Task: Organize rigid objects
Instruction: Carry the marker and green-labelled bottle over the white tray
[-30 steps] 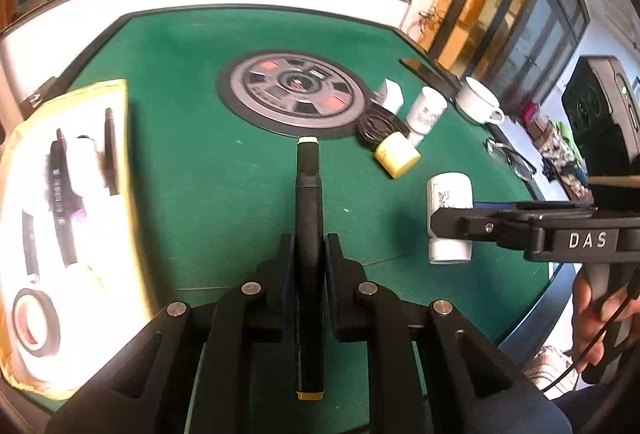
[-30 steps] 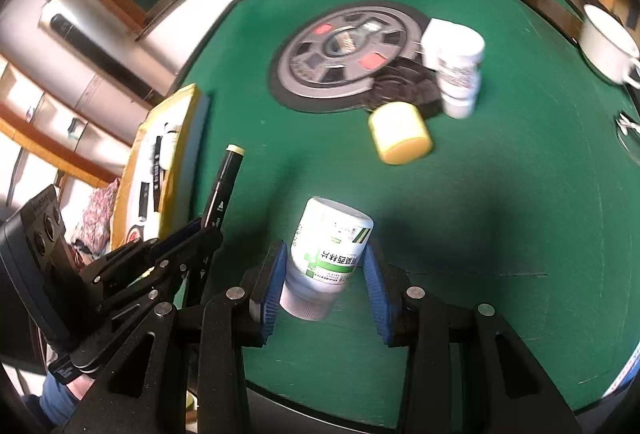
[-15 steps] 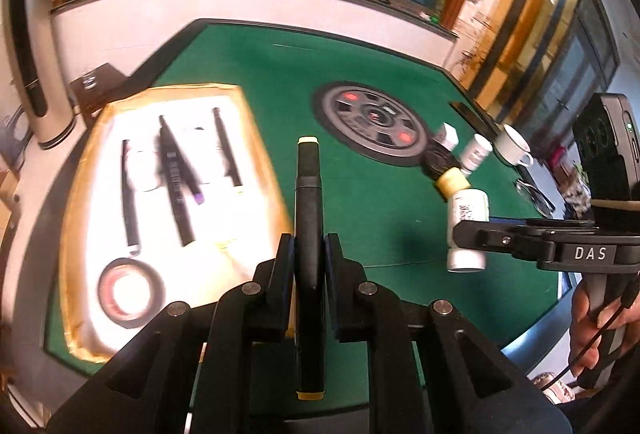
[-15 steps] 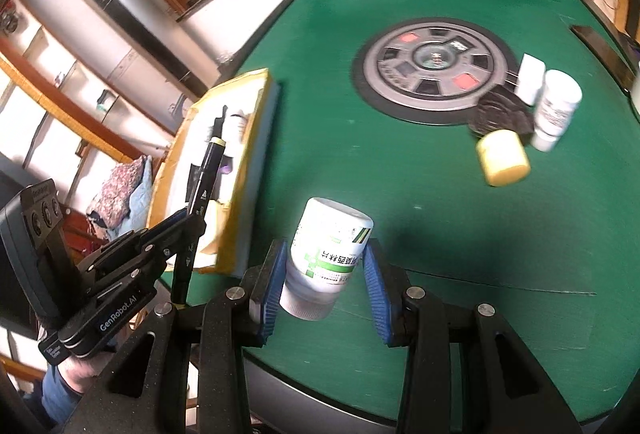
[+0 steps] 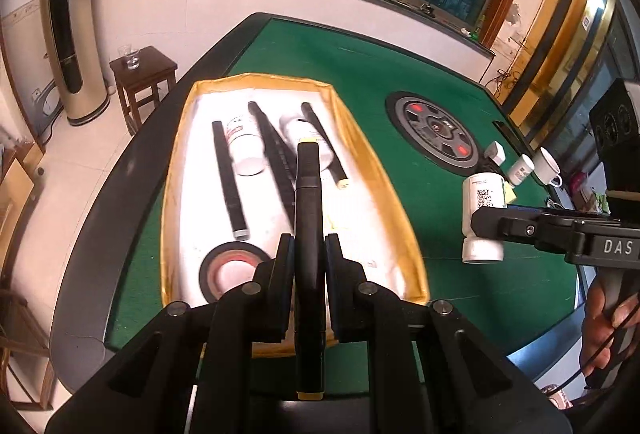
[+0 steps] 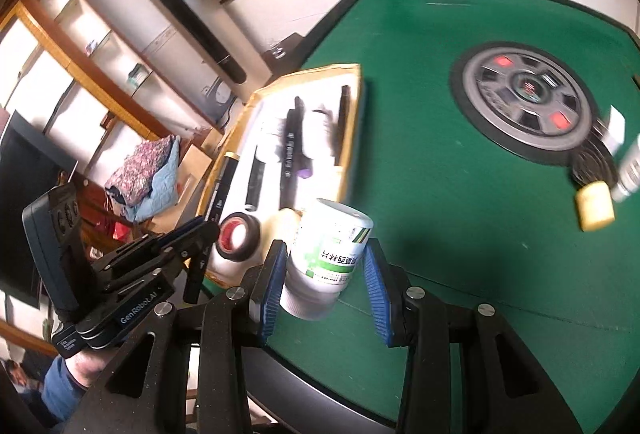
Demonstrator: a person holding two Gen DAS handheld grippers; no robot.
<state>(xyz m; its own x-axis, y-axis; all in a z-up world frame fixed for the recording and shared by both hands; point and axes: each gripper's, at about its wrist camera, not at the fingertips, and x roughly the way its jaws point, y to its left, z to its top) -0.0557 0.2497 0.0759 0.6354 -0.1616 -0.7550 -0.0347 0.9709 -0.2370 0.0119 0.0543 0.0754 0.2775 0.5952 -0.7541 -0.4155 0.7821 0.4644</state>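
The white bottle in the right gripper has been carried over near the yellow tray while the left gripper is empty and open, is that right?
Not quite. The left gripper is not empty: the left wrist view shows it shut on a black marker above the yellow tray. The rest holds: the right gripper does hold the white bottle near that tray.
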